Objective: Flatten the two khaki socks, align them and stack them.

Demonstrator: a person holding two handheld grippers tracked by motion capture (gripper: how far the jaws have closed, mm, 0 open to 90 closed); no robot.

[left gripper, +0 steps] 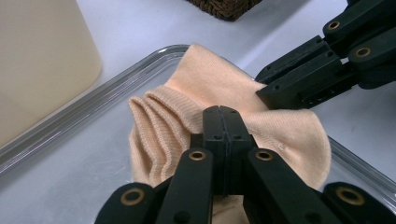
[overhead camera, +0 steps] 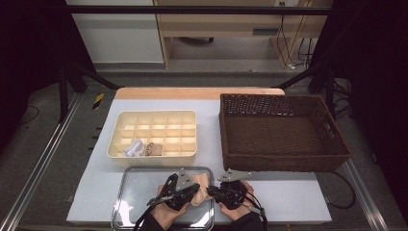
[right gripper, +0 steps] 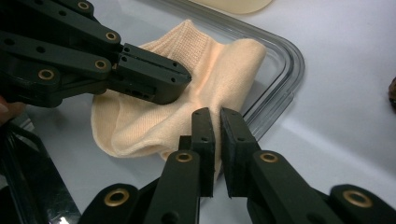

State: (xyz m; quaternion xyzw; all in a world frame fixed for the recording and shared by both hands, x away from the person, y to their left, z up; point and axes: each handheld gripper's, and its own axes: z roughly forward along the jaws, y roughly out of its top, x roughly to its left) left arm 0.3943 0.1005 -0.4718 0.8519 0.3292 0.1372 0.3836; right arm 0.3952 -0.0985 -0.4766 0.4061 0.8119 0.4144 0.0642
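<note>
Sock [left gripper: 224, 88], peach-coloured, lies bunched at the right end of the metal tray [overhead camera: 130, 192], its far edge draped over the rim. Both claws have it: the left gripper [left gripper: 223, 114] has its jaws pressed together on the ribbed cuff, and the right gripper [right gripper: 217, 122] has its jaws nearly together, pinching a fold of cloth at the other side. Folding or rolling seems the step in hand. Next, I judge, comes bringing the ends together, then carrying the bundle to a free cell of the cream divider box [overhead camera: 190, 115], where two socks [overhead camera: 143, 148] sit.
</note>
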